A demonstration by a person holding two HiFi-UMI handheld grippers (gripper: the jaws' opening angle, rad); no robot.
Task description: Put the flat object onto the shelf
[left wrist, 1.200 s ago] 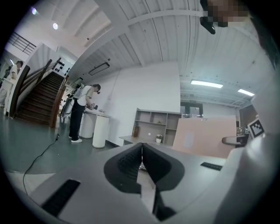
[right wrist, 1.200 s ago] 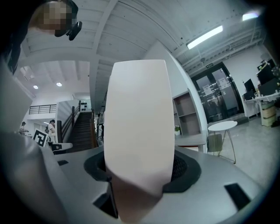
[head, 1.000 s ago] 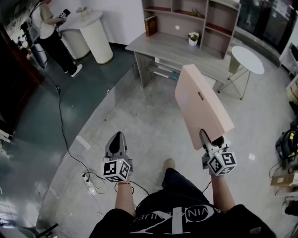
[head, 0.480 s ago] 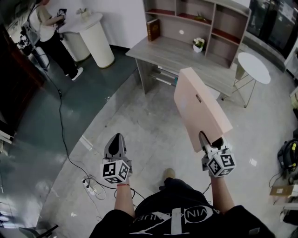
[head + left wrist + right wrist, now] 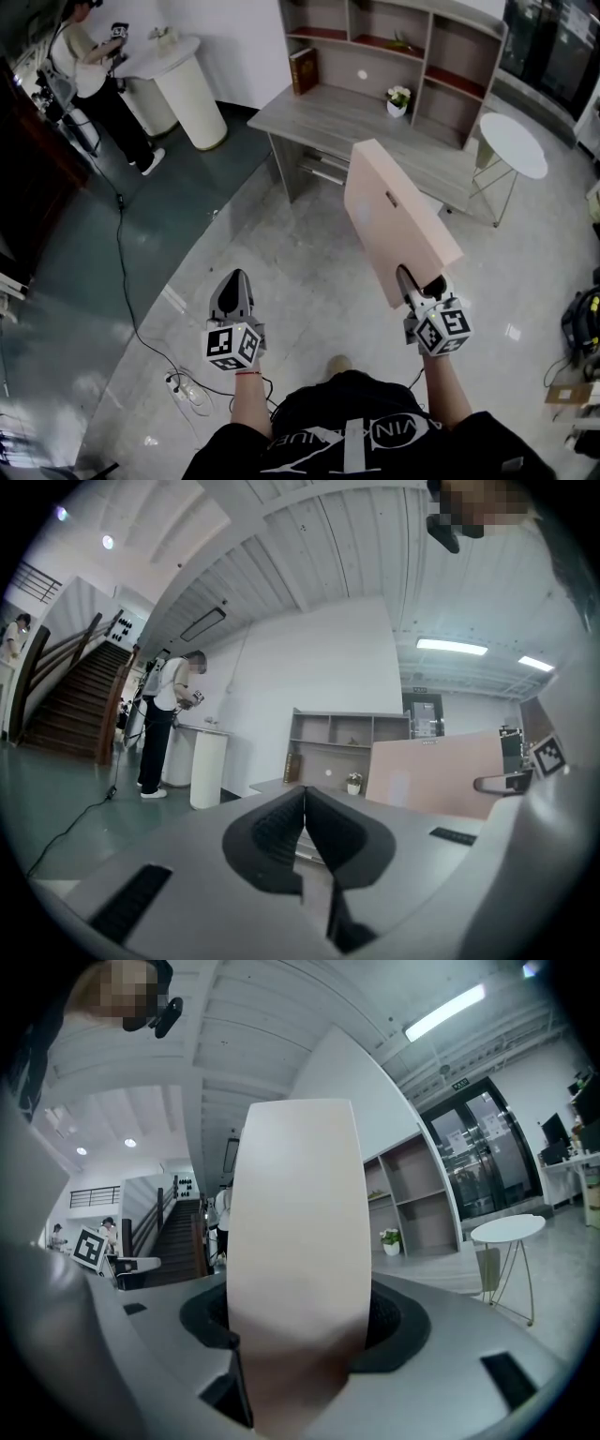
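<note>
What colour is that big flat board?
Pale pinkish beige, plain with no pattern. The flat board shows best in the head view.

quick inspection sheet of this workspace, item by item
surface: grey desk carrying the shelf
job's things: flat board, held by one end, not yet on the shelf
clutter: book, potted plant on the desk
grippers: right gripper jaws clamped on the flat board; left gripper jaws together, empty
cables: black cable and power strip on the floor
surroundings: round white table, person at a white stand
</note>
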